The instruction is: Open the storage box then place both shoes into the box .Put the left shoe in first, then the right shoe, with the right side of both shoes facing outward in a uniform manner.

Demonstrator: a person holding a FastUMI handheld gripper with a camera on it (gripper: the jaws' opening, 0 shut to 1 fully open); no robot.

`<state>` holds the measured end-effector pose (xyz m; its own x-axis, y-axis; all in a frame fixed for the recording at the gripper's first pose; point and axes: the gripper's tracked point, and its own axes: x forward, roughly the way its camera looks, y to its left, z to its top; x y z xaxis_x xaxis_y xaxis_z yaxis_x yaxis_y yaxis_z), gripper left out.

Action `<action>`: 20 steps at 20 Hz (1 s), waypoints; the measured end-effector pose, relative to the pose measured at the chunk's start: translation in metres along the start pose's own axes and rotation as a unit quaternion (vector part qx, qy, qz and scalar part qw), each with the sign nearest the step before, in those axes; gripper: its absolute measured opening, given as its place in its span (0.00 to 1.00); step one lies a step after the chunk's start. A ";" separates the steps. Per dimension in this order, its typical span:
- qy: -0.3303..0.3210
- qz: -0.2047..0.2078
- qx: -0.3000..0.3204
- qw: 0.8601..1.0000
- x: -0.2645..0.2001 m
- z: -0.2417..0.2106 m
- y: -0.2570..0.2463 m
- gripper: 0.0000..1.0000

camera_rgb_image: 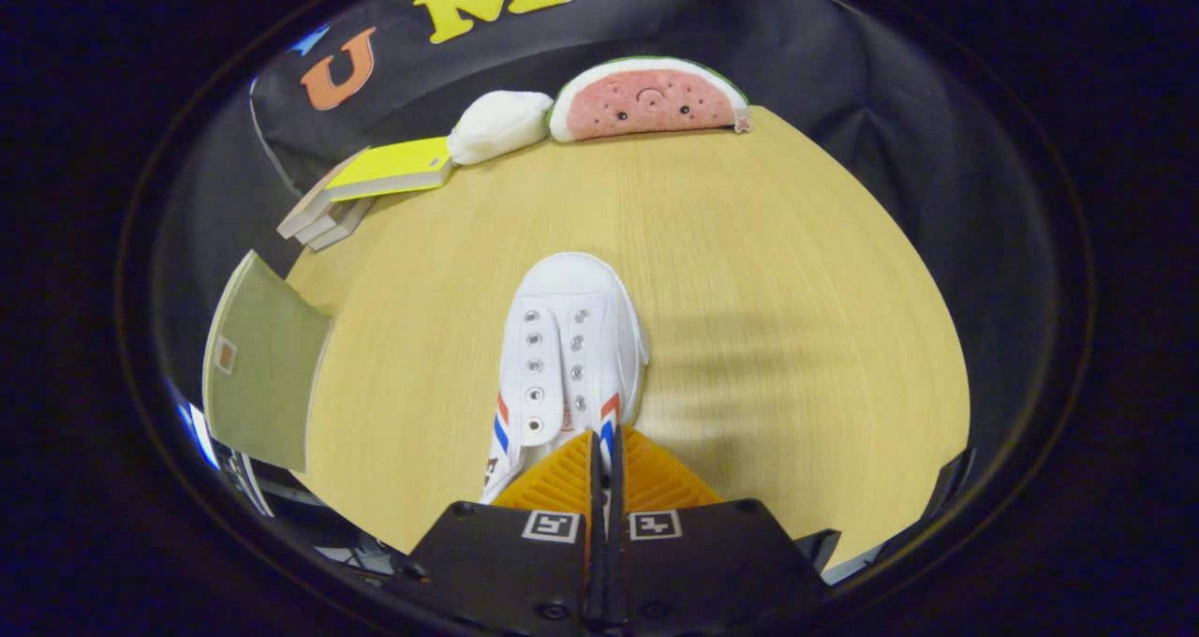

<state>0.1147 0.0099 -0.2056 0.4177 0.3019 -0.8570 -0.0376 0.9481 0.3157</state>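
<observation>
Over on the left, the storage box sits at the table's edge, books behind it. Centre now: the white shoe runs lengthwise straight away from the gripper, toe pointing toward the far watermelon cushion. The fingers are pinched together on the shoe's heel end, holding it just ahead of them above the tabletop.

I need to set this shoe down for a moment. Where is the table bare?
Fingers are closed on the white shoe. Bare table lies beside the shoe and ahead up to the watermelon plush. Crowded: the books, white pouch and box flap.
</observation>
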 end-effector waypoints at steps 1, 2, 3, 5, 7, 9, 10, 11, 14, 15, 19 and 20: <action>-0.006 0.015 0.019 1.000 -0.004 0.002 0.004 0.06; -0.010 0.024 0.036 0.999 -0.007 0.003 0.009 0.06; -0.016 0.030 0.050 0.998 -0.010 0.006 0.013 0.05; -0.021 0.032 0.064 0.997 -0.015 0.007 0.020 0.05; -0.027 0.044 0.076 0.996 -0.024 0.008 0.033 0.05; -0.035 0.056 0.081 0.995 -0.035 0.011 0.050 0.05; -0.040 0.061 0.080 0.994 -0.040 0.014 0.059 0.05; -0.047 0.066 0.079 0.994 -0.048 0.016 0.070 0.05; -0.061 0.085 0.076 0.992 -0.070 0.023 0.112 0.05; -0.064 0.090 0.076 0.991 -0.078 0.025 0.128 0.05; -0.075 0.100 0.051 0.991 -0.113 0.036 0.205 0.05; -0.084 0.099 0.039 0.991 -0.123 0.039 0.228 0.05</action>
<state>0.0906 0.1853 -0.0122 0.5546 0.4542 -0.6972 -0.0667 0.8594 0.5069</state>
